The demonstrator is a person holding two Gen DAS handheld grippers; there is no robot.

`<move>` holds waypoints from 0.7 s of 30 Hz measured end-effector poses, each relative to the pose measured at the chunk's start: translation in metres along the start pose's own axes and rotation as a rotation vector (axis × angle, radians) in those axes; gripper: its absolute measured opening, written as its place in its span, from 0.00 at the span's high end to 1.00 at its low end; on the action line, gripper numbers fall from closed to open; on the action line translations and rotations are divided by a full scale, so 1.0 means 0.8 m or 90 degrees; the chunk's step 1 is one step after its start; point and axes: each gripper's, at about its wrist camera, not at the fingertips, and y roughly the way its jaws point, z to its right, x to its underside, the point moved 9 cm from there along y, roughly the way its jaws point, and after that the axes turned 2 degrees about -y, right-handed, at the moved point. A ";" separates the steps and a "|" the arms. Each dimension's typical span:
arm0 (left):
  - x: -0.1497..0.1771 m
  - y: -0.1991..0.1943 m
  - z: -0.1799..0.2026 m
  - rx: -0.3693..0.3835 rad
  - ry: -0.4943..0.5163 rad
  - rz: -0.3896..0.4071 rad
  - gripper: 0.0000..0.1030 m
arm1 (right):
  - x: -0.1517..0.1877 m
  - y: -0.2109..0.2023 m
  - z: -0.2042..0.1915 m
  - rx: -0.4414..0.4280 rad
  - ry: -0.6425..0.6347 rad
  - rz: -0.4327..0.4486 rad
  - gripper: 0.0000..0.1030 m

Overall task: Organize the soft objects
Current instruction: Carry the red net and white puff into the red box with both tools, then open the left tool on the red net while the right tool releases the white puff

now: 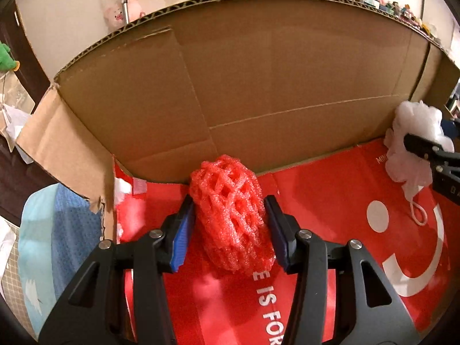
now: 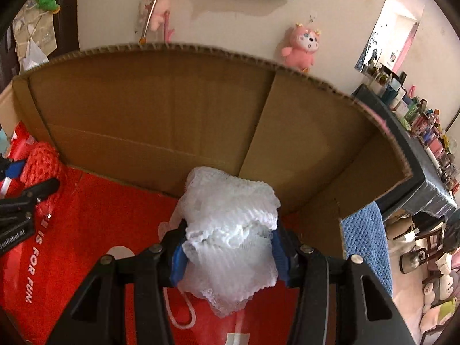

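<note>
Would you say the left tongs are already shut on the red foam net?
Not shut: left tongs straddle the red foam net, with gaps showing beside both pads.

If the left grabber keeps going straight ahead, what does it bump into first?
Probably the brown cardboard wall of the box. The left gripper already has the red foam net between its fingers, so the net would press the wall first, though depth is hard to judge.

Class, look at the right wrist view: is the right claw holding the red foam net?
No, the right claw grips a white mesh bundle; the red foam net sits far left.
</note>
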 end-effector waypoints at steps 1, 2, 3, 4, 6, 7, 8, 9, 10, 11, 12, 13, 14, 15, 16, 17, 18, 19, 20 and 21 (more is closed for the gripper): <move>-0.001 0.000 0.000 0.000 0.002 0.002 0.54 | 0.001 0.002 0.000 -0.001 0.000 -0.003 0.48; -0.002 0.000 -0.001 0.000 0.005 0.001 0.54 | 0.003 0.002 -0.001 -0.003 0.001 -0.003 0.47; -0.001 -0.001 0.000 0.000 0.007 0.002 0.54 | 0.003 0.002 -0.001 -0.006 0.002 -0.003 0.47; 0.000 -0.003 0.002 0.000 0.008 0.002 0.53 | 0.003 0.003 -0.001 -0.008 0.004 -0.004 0.46; 0.002 -0.006 0.004 0.002 0.006 0.002 0.53 | 0.003 0.003 -0.002 -0.008 0.004 -0.006 0.45; 0.001 -0.007 0.005 0.005 0.004 0.002 0.53 | 0.003 0.003 -0.003 -0.007 0.003 -0.007 0.44; 0.001 -0.007 0.004 0.007 0.004 0.002 0.52 | 0.003 0.003 -0.004 -0.006 0.001 -0.009 0.44; 0.001 -0.008 0.005 0.007 0.004 0.002 0.52 | 0.004 0.002 -0.006 -0.003 -0.003 -0.011 0.43; -0.002 -0.005 0.004 0.008 0.005 0.002 0.50 | -0.001 0.006 -0.004 -0.003 -0.004 -0.012 0.42; -0.002 -0.003 0.003 0.008 0.006 0.002 0.50 | -0.002 0.006 -0.004 -0.003 -0.005 -0.013 0.42; -0.003 -0.002 0.004 0.010 0.004 0.002 0.49 | -0.002 0.006 -0.004 -0.002 -0.005 -0.013 0.42; -0.003 0.000 0.003 0.013 0.000 0.003 0.48 | -0.002 0.006 -0.004 -0.002 -0.004 -0.013 0.42; -0.006 0.001 0.004 0.017 -0.002 0.003 0.46 | -0.002 0.005 -0.005 -0.002 -0.004 -0.013 0.42; -0.005 0.003 0.008 0.019 -0.004 0.004 0.46 | -0.002 0.005 -0.006 -0.002 -0.005 -0.013 0.42; -0.005 0.005 0.007 0.020 -0.005 0.005 0.45 | -0.005 0.007 -0.003 -0.002 -0.006 -0.013 0.41; -0.005 0.005 0.008 0.021 -0.005 0.006 0.44 | -0.005 0.005 -0.005 -0.001 -0.006 -0.013 0.40; -0.006 0.006 0.007 0.020 -0.005 0.007 0.44 | -0.005 0.005 -0.005 0.001 -0.007 -0.011 0.39; -0.006 0.006 0.007 0.020 -0.007 0.008 0.44 | -0.004 0.005 -0.006 0.002 -0.008 -0.010 0.38; -0.006 0.006 0.007 0.020 -0.009 0.009 0.43 | -0.003 0.005 -0.008 0.004 -0.010 -0.009 0.36; -0.006 0.004 0.008 0.022 -0.010 0.009 0.42 | -0.004 0.005 -0.006 0.005 -0.009 -0.009 0.35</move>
